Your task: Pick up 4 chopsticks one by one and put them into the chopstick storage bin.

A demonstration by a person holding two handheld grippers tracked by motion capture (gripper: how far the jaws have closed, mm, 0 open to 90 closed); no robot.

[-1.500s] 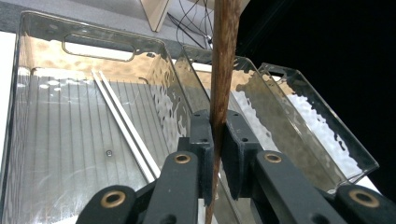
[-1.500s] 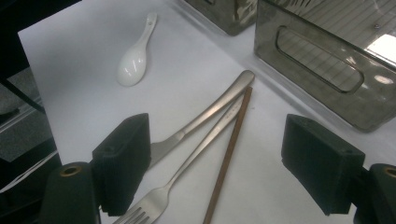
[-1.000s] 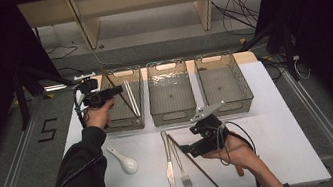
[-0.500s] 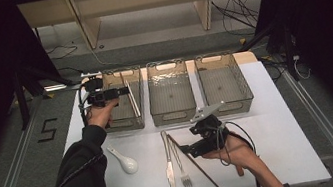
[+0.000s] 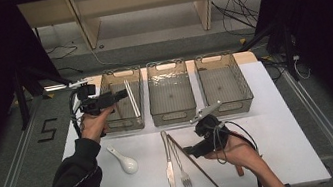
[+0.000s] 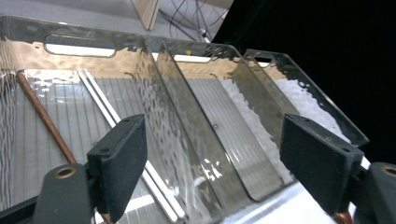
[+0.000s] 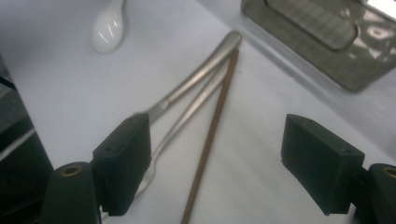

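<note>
1. The left tool (image 5: 121, 94) is held over the left bin (image 5: 140, 123), at its near-left part, pointing across the bins.
2. Its jaws have just been opening and now stand wide apart; nothing is seen between the pads in the left gripper view.
3. In the left bin a brown chopstick (image 6: 44, 116) is seen lying along the floor, and a pair of pale chopsticks (image 6: 105, 105) lies beside it, apart from it.
4. The middle bin (image 5: 174, 117) and the right bin (image 5: 227, 109) are set in a row with the left bin at the far side of the desk (image 5: 284, 145).
5. The right tool (image 5: 188, 152) is held low over the near part of the desk, its jaws spread wide and gripping nothing.
6. A second brown chopstick (image 7: 212, 135) is seen lying on the desk between the open jaws in the right gripper view, with neither pad touching it.
7. A knife (image 5: 168, 166) and a fork (image 5: 180, 165) lie just beside that chopstick on its left, their handle ends close to its far end.
8. A white spoon (image 5: 124, 162) lies well apart, further to the left, on the near part of the desk.
</note>
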